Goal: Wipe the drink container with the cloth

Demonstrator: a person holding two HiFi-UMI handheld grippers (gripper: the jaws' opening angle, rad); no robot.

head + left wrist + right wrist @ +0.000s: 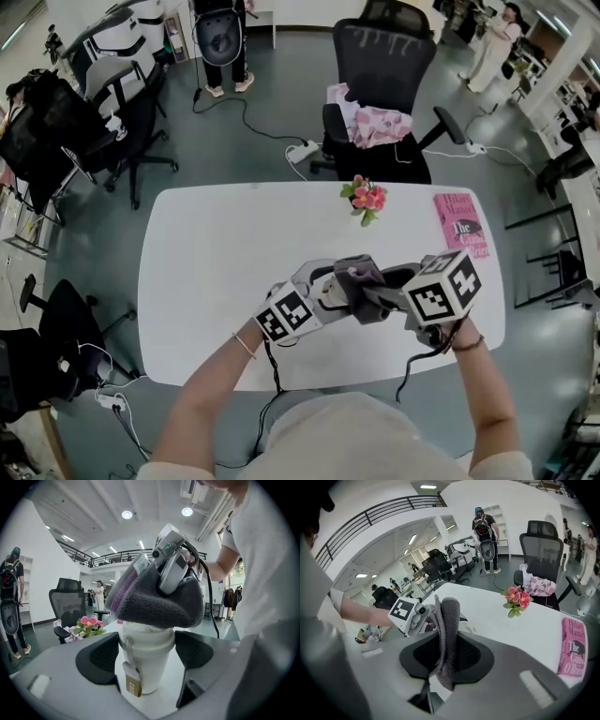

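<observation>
Drink container [143,670], one, clamped in left gripper [146,651]; right gripper [446,657] pinches one cloth [154,604] atop it.

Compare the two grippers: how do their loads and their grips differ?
The left gripper's jaws stand wide apart around a white cup; the right gripper's jaws sit nearly together on a grey cloth. The left gripper steadies its load, while the right gripper lays its cloth over the cup's top. Both are shut on something.
</observation>
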